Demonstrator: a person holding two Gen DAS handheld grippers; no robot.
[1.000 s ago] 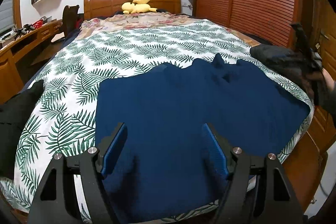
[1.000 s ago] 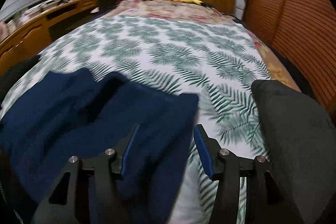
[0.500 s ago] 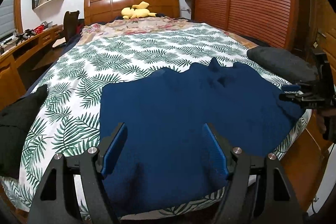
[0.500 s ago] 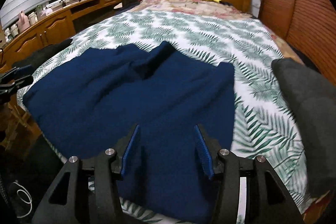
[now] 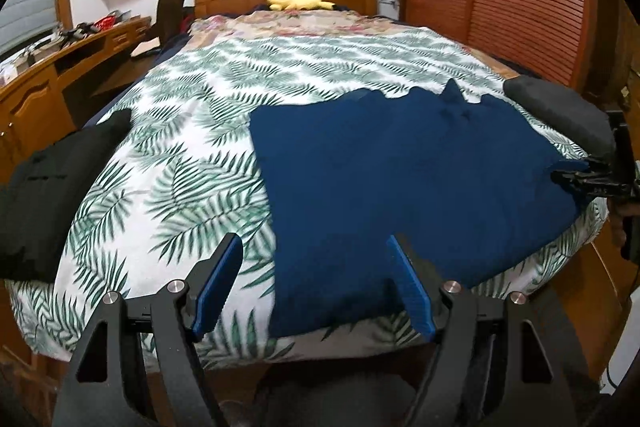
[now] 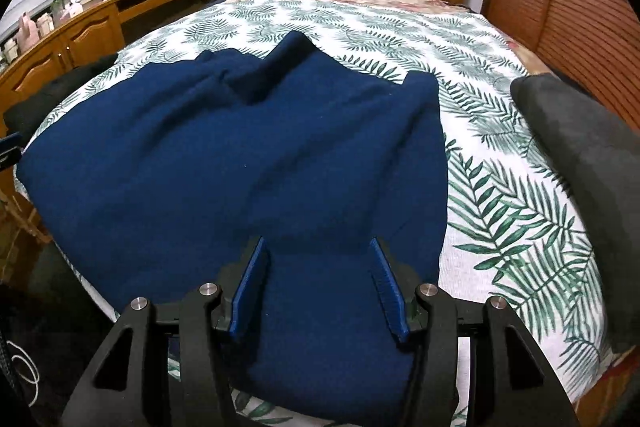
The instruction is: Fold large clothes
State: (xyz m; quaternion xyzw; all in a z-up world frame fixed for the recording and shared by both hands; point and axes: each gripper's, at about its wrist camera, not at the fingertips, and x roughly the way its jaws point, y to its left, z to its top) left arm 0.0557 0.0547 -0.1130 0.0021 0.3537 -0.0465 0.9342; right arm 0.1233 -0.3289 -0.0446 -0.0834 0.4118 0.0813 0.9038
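your left tongs [image 5: 314, 283] have slid toward the left edge of the blue garment [image 5: 400, 195]: a second ago both pads stood over the cloth, now the left pad is over the leaf-print bedcover [image 5: 168, 187] and the right pad over the blue corner. the jaws stand wide and hold nothing. your right tongs [image 6: 316, 287] have come lower over the near right part of the garment, jaws half wide, cloth under them but not pinched. i judge you are lining up on the two near corners for the first fold.

the garment lies spread on the foot of the bed, its far edge rumpled. only the right view shows this ridge clearly; only the left view shows the black clothing [image 5: 52, 195] at the left edge and the right tongs from the side.
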